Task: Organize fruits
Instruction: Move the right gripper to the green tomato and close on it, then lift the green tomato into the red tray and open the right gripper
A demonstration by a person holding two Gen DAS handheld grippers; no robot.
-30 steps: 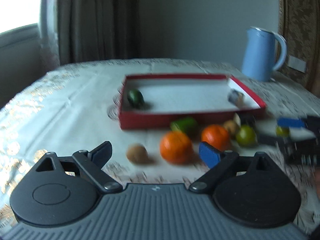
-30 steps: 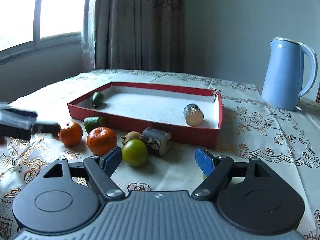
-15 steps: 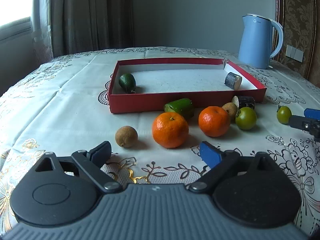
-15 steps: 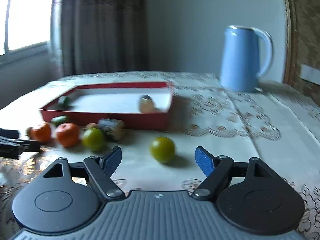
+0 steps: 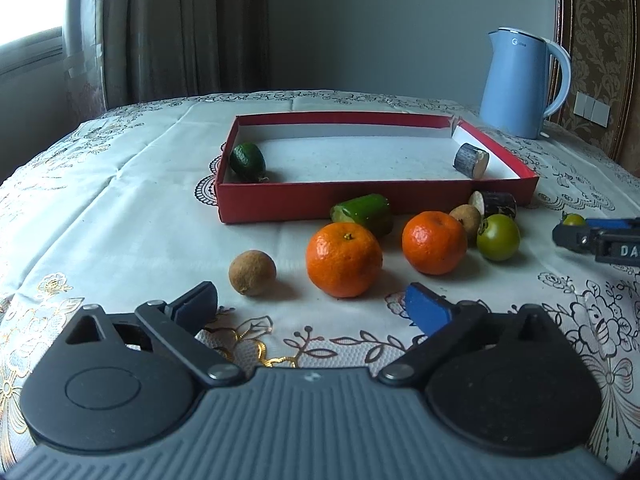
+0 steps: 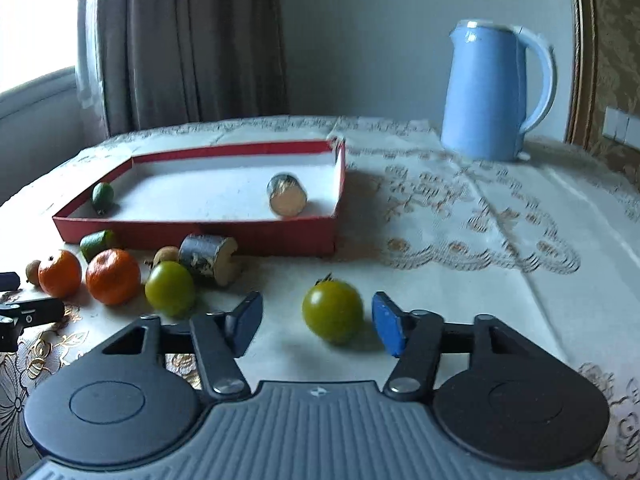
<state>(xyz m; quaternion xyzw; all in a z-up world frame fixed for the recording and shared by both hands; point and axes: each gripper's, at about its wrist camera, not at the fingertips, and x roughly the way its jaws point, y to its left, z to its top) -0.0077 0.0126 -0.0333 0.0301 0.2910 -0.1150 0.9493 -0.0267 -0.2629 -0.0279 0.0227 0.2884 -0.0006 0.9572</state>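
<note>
A red tray [image 5: 360,202] [image 6: 192,232] holds a dark green fruit [image 5: 247,161] and a short log-like piece [image 5: 471,160]. In front of it lie two oranges [image 5: 344,259] [image 5: 434,242], a brown round fruit [image 5: 252,272], a green cut piece [image 5: 362,213], a green tomato [image 5: 498,237] and a second log piece [image 5: 494,205]. My left gripper [image 5: 310,308] is open, just short of the near orange. My right gripper [image 6: 316,326] is open around a lone green tomato [image 6: 333,311], which sits between the fingers near the right pad. The right gripper also shows in the left wrist view [image 5: 596,236].
A light blue kettle [image 5: 522,82] [image 6: 494,92] stands at the back right of the table. A patterned white tablecloth [image 5: 120,208] covers the table. Curtains and a window are behind on the left. My left gripper's tip shows at the left edge of the right wrist view [image 6: 24,312].
My right gripper has moved forward so the lone green tomato now sits between its fingers. My left gripper has edged slightly closer to the oranges.
</note>
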